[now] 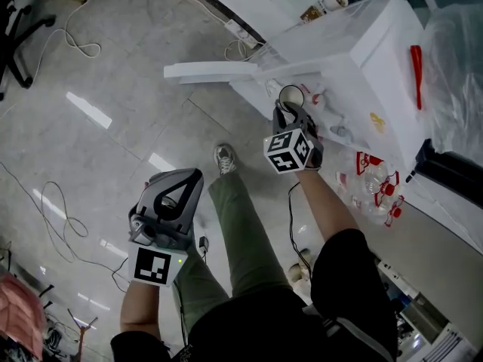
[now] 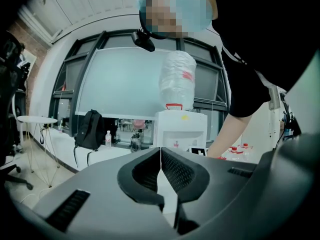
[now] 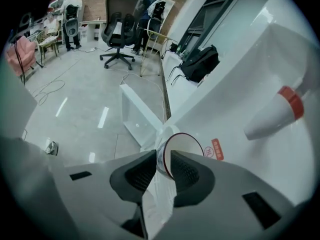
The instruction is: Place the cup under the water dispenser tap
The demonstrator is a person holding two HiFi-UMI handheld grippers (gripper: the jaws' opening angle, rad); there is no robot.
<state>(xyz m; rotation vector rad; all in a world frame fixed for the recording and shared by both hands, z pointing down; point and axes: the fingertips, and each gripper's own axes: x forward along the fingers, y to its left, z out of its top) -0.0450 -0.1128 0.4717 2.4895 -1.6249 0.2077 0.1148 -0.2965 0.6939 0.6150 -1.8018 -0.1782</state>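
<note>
White paper cup, dark-rimmed, tipped sideways at frame centre, its wall pinched in the right gripper, near the dispenser's red-tipped tap at right.

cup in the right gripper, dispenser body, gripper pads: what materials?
Cup: probably paper, maybe thin plastic; matte white inside, thin dark-edged rim.
Water dispenser body: probably moulded plastic; glossy white, smooth curved panels.
Right gripper pads: black, ribbed, rubbery-looking; can't confirm.
</note>
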